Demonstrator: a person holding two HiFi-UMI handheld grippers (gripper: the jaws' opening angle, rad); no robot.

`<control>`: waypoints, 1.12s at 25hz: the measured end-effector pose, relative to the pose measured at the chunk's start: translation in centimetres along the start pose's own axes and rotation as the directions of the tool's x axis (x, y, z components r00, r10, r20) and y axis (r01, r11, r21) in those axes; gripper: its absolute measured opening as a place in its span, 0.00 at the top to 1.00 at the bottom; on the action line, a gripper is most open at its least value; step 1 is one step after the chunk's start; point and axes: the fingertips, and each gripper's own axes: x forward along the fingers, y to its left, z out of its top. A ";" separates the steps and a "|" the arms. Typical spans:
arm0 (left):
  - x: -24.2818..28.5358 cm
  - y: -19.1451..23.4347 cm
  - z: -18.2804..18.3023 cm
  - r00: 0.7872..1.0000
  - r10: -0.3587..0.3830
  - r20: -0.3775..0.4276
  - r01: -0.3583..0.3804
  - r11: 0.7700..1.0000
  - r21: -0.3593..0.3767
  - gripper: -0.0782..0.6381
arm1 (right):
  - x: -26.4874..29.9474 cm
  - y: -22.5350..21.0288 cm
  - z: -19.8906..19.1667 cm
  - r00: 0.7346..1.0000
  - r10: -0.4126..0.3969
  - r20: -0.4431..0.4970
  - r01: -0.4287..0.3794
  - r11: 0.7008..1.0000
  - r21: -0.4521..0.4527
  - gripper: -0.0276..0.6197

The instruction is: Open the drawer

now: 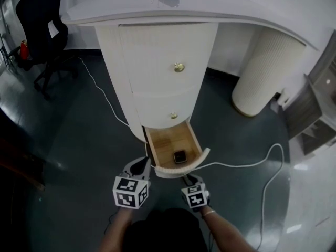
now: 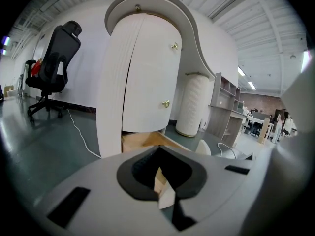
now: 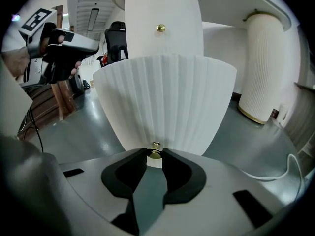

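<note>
At the cabinet's foot, bottom drawer (image 1: 182, 169): pulled well out of the white fluted cabinet (image 1: 157, 56), its bare wooden inside showing.
Drawer's axis: the long side runs from the cabinet out toward the person; the curved, ribbed front faces the person, leaning a little to the right in the head view.
Inside the drawer: one small dark object (image 1: 180, 156) lies near the front wall; what it is cannot be made out.
Right gripper (image 3: 155, 156): its jaws are clamped on the drawer's brass knob (image 3: 155, 148), one pad on each side, at the middle of the front.
Left gripper (image 2: 158, 149): jaw tips together with nothing between them, held just beside the drawer's left front corner, not touching it.
Upper drawers: both sit flush, each with a brass knob (image 1: 179, 67).
Floor: a white cable (image 1: 252, 164) curls past the drawer's right side.
</note>
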 end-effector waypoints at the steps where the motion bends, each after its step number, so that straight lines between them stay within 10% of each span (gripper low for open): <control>1: 0.0 -0.2 0.0 1.000 -0.003 -0.002 0.003 1.000 0.002 0.89 | -0.2 -0.1 -0.3 1.000 -0.007 -0.003 0.007 1.000 0.000 0.81; 28: -1.3 -1.1 -0.3 1.000 -0.020 -0.017 0.020 1.000 0.014 0.89 | -5.5 0.2 -1.3 0.997 -0.027 -0.078 0.038 0.990 0.139 0.80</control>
